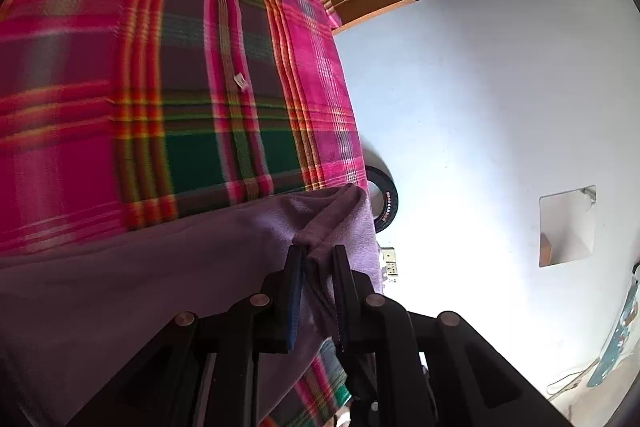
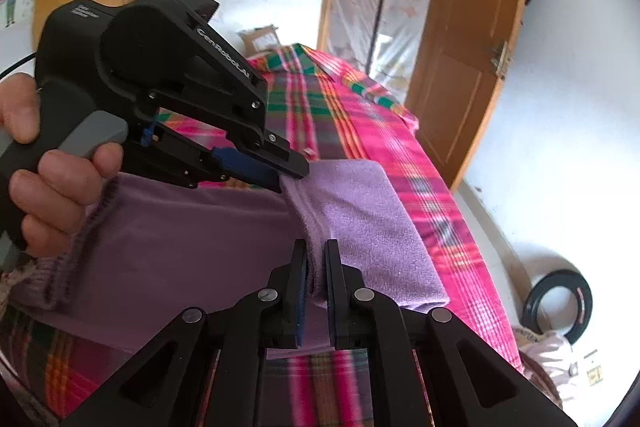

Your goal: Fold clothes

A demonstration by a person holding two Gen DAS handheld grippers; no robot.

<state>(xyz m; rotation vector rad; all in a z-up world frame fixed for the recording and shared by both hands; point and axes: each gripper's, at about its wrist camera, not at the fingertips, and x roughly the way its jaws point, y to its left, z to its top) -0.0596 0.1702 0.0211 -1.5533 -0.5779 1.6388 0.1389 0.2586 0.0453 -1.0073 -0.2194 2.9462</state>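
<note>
- A bed under a pink and green plaid sheet [image 2: 360,131] fills a white-walled room, a wooden door [image 2: 460,75] at the far right
- A lilac garment [image 2: 360,227] lies across the near end of the sheet, one portion doubled over to the right
- Both the left gripper [image 2: 288,179] and the right gripper [image 2: 316,255] have jaws pinching the raised fold ridge, far and near
- Judged mid-fold: keep both pinches level and taut, carry the edge across together, and lay it square so no crease bunches
</note>
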